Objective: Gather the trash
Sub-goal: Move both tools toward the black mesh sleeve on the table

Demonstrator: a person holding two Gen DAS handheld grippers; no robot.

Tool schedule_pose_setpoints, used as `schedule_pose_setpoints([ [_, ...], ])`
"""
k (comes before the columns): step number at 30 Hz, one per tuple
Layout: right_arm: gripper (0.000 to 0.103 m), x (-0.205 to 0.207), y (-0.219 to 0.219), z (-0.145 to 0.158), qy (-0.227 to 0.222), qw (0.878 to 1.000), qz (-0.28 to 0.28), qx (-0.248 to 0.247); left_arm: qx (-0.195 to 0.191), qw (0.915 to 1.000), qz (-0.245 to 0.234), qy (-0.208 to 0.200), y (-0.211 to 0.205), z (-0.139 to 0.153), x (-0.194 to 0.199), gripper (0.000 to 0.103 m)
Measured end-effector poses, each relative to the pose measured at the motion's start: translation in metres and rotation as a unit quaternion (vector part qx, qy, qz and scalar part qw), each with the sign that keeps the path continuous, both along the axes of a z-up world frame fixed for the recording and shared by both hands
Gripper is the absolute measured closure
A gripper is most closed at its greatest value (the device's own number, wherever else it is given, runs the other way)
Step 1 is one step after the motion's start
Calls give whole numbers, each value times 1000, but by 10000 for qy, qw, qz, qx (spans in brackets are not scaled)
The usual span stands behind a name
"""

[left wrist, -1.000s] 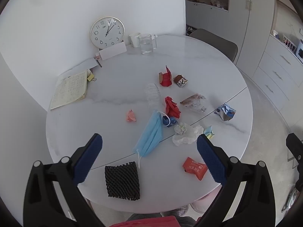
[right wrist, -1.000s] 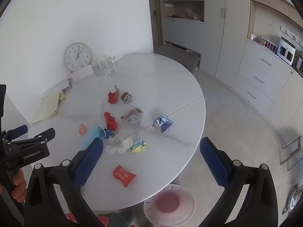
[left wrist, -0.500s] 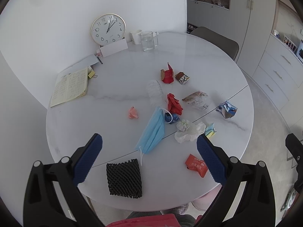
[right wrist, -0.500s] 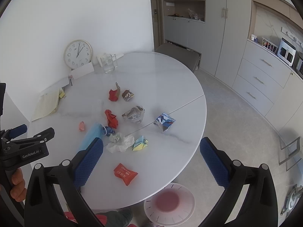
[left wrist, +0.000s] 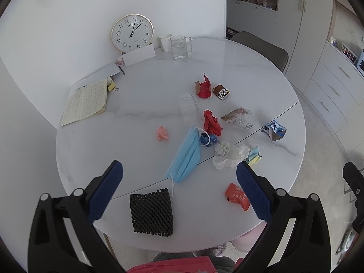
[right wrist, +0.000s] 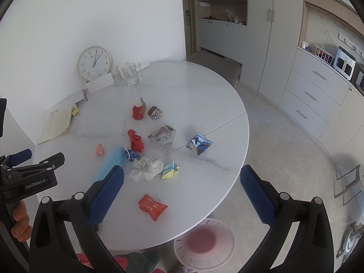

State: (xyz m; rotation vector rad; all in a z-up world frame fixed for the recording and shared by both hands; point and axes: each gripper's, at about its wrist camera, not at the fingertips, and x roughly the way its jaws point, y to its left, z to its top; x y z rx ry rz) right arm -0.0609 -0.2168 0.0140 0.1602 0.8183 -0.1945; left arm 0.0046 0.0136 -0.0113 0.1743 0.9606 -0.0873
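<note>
Trash lies scattered on the round white table (left wrist: pixel 145 104): a black foam net (left wrist: pixel 151 212), a blue face mask (left wrist: pixel 187 154), white crumpled tissue (left wrist: pixel 228 154), an orange-red packet (left wrist: pixel 236 196), red crumpled wrappers (left wrist: pixel 212 122), a pink scrap (left wrist: pixel 162 133) and a blue-white carton (left wrist: pixel 274 130). My left gripper (left wrist: pixel 179 174) hovers open above the table's near edge, over the net and mask. My right gripper (right wrist: pixel 182 179) is open too, high over the orange-red packet (right wrist: pixel 152 207) and tissue (right wrist: pixel 146 169). A white bin with a pink inside (right wrist: pixel 203 242) stands on the floor below the table edge.
A clock (left wrist: pixel 132 33), a glass mug (left wrist: pixel 179 46), a paper cup (left wrist: pixel 165 42) and an open notebook (left wrist: pixel 85 101) sit at the table's back left by the wall. A chair (right wrist: pixel 213 67) stands behind the table. Cabinets and drawers (right wrist: pixel 318 95) line the right.
Both cameras have drifted slightly, so the table and trash sit a little differently in view. Both grippers stay open and nothing on the table has moved.
</note>
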Motion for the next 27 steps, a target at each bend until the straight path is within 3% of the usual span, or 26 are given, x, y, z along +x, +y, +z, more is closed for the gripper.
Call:
schedule_pose_setpoints([
  [27, 2, 4, 4, 0, 52, 10000, 45, 3, 20, 10000, 39, 48, 3, -1, 0, 8],
])
